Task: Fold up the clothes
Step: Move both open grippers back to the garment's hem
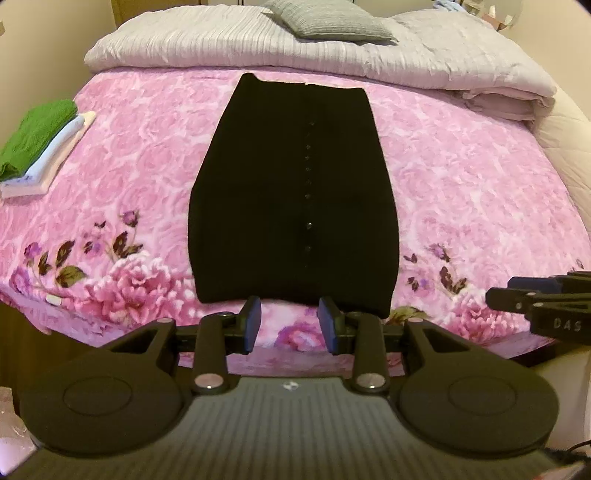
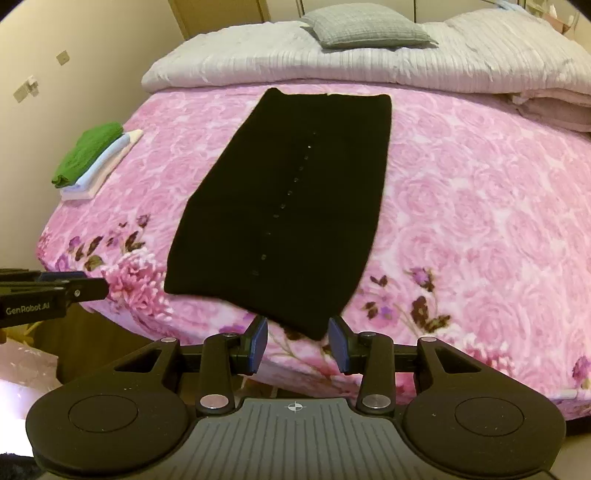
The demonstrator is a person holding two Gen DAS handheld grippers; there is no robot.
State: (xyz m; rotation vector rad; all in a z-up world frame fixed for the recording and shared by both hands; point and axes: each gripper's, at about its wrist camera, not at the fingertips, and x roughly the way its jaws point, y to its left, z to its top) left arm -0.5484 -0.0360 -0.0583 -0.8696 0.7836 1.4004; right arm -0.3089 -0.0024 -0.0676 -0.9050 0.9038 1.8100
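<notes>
A black buttoned garment point(image 1: 291, 192) point(image 2: 284, 206) lies flat on the pink floral blanket point(image 1: 461, 177) point(image 2: 461, 206), folded into a long narrow strip with its row of buttons running away from me. My left gripper point(image 1: 290, 321) hangs just short of the garment's near hem, open, with only blanket showing between its blue pads point(image 1: 253, 321). My right gripper point(image 2: 298, 341) is open too, at the near right corner of the hem, and nothing is between its pads point(image 2: 260, 343). Each gripper shows at the edge of the other's view: the right gripper point(image 1: 496, 295), the left gripper point(image 2: 98, 288).
A stack of folded clothes point(image 1: 37, 147) point(image 2: 92, 162), green on top of light blue and white, sits at the bed's left edge. A folded grey duvet point(image 1: 258, 44) point(image 2: 443, 59) with a grey pillow point(image 1: 328, 20) point(image 2: 369, 27) lies across the far end.
</notes>
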